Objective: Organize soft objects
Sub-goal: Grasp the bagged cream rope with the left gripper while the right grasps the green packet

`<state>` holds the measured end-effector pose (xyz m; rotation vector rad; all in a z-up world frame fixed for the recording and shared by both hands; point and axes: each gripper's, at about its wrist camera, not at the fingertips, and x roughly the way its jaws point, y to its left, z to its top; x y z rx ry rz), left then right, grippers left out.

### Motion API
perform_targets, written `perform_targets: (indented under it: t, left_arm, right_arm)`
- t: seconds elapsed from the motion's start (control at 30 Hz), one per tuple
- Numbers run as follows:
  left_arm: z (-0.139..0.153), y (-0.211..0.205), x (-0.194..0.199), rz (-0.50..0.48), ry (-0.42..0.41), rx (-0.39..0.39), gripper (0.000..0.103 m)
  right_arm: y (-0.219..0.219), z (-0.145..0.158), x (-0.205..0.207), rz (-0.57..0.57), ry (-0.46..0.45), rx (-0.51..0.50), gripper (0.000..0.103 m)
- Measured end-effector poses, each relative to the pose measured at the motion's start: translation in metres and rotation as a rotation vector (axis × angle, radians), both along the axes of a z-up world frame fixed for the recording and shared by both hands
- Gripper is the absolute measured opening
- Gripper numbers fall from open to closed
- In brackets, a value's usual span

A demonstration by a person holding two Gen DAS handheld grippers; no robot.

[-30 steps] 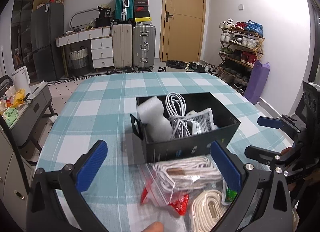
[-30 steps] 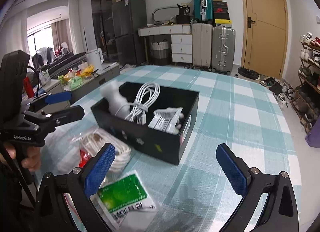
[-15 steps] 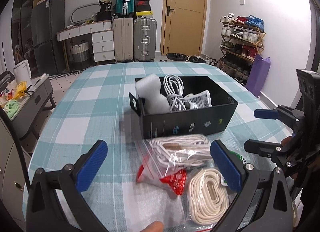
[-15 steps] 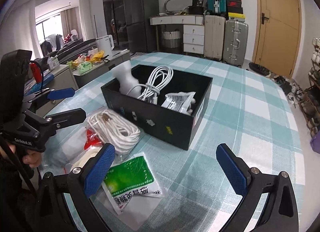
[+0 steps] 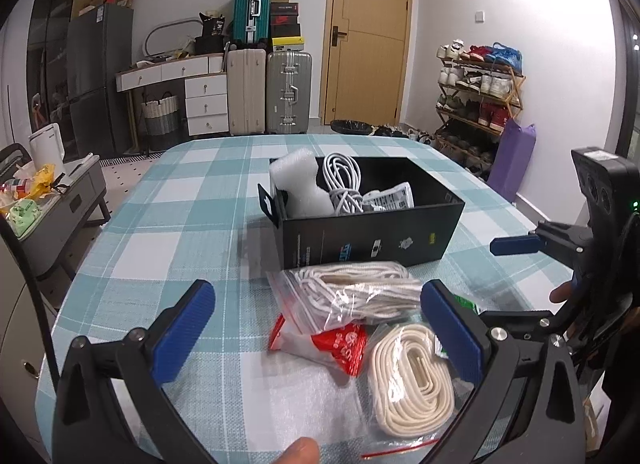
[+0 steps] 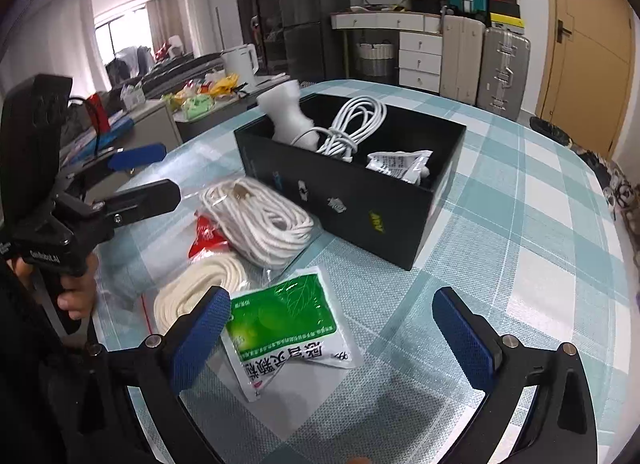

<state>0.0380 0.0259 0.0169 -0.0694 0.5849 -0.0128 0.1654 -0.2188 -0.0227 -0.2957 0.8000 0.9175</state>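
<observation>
Left gripper (image 5: 316, 328) spread wide, empty, over bagged rope (image 5: 352, 296). Right gripper (image 6: 340, 328) wide, empty, above green packet (image 6: 288, 324). Black box (image 6: 360, 199) beyond.

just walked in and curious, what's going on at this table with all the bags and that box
A person is sorting soft items into an open black cardboard box on a teal checked tablecloth. A white foam piece, white coiled cable and white printed sachet are inside. A clear bag of white rope, bagged cream flat cord and green-and-white packet lie outside. Left tongs and right tongs are open, holding nothing.
</observation>
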Motion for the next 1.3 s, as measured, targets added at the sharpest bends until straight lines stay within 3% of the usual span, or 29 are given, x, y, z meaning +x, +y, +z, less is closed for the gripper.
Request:
perform_targets:
  t: [0.2, 0.67, 1.03, 1.3]
  left_arm:
    - [-0.005, -0.005, -0.006, -0.012, 0.023, 0.03, 0.103]
    - [-0.019, -0.026, -0.015, -0.121, 0.089, 0.06, 0.103]
    - [-0.029, -0.04, -0.012, -0.172, 0.141, 0.06, 0.103]
    - [-0.032, -0.045, -0.011, -0.188, 0.168, 0.063, 0.103]
  right_arm:
    - [0.009, -0.005, -0.009, 0.053, -0.017, -0.041, 0.103]
    - [0.019, -0.023, -0.01, 0.086, 0.036, -0.113, 0.103]
    - [0.022, -0.03, -0.004, 0.041, 0.025, -0.155, 0.102]
    - [0.022, -0.029, -0.005, 0.064, 0.032, -0.138, 0.075]
